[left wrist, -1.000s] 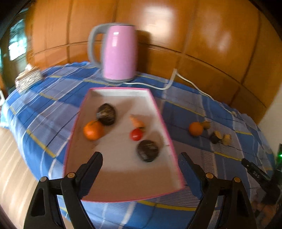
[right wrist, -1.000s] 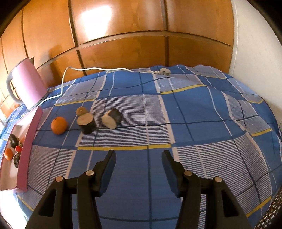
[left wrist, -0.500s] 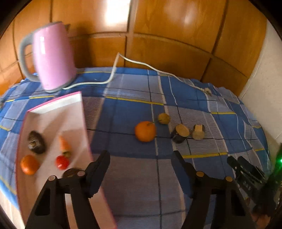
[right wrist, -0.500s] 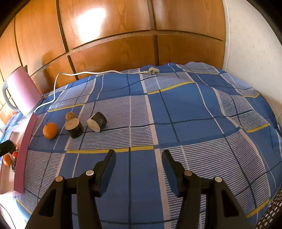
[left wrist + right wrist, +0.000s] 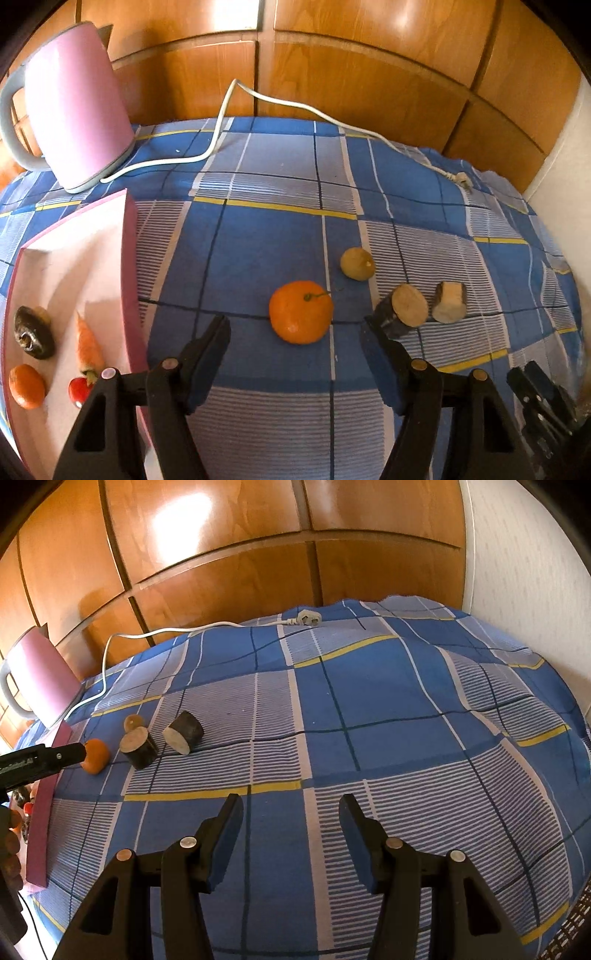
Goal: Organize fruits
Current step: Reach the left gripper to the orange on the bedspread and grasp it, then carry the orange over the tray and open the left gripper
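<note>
An orange (image 5: 300, 312) lies on the blue checked cloth just ahead of my open, empty left gripper (image 5: 295, 328). Beyond it lie a small yellowish fruit (image 5: 357, 263) and two dark cut pieces with pale faces (image 5: 404, 309) (image 5: 448, 302). The pink tray (image 5: 127, 258) at the left holds a dark fruit (image 5: 33, 336), a carrot (image 5: 88, 345), an orange (image 5: 26, 386) and a small red fruit (image 5: 79, 389). My right gripper (image 5: 291, 812) is open and empty over bare cloth; its view shows the orange (image 5: 96, 760), both cut pieces (image 5: 139, 751) (image 5: 183, 732) and the left gripper (image 5: 48, 758) far left.
A pink kettle (image 5: 74, 107) stands behind the tray, its white cord (image 5: 303, 107) running across the back of the cloth to a plug (image 5: 306, 618). Wooden panels close the back; a white wall (image 5: 528, 572) is at the right.
My left gripper has swung right from above the tray to the loose orange and closed in on it. The right gripper has shifted slightly; the fruits have not moved.
</note>
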`<action>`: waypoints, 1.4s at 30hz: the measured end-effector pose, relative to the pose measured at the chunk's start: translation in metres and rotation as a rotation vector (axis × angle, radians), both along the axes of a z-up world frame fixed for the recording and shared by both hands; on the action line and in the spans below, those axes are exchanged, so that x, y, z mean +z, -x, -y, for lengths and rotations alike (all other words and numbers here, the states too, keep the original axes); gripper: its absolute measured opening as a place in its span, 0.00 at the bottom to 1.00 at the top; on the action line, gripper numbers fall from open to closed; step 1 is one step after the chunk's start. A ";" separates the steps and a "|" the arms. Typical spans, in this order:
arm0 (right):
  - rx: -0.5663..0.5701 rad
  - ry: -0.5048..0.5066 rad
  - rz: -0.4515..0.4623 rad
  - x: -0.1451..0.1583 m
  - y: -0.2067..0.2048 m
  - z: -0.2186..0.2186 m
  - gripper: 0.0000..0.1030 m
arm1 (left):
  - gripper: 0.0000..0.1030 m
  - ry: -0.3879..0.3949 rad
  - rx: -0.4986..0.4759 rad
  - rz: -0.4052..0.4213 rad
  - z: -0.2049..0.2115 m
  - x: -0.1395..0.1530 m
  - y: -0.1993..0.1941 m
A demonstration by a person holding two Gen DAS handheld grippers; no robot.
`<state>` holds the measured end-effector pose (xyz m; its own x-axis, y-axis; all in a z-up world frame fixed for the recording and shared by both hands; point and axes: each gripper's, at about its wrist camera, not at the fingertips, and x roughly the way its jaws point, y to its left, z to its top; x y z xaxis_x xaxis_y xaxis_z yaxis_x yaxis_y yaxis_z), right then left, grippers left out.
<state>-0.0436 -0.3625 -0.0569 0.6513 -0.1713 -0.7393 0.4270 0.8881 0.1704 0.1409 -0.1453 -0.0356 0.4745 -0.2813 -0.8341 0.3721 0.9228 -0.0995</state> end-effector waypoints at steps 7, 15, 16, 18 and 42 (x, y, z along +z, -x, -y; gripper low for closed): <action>-0.006 0.003 -0.011 -0.005 -0.001 0.003 0.53 | 0.70 0.003 0.037 -0.025 0.002 -0.008 -0.012; -0.073 0.036 -0.019 -0.005 0.005 0.016 0.53 | 0.70 -0.011 0.078 -0.053 0.007 -0.023 -0.025; -0.080 0.040 -0.022 -0.005 0.006 0.018 0.53 | 0.70 -0.012 0.083 -0.051 0.006 -0.023 -0.026; -0.096 0.049 -0.027 -0.006 0.007 0.020 0.53 | 0.66 -0.016 0.085 -0.032 0.007 -0.024 -0.026; -0.215 0.112 -0.049 -0.014 0.022 0.038 0.53 | 0.39 0.095 0.098 0.130 -0.030 0.028 0.033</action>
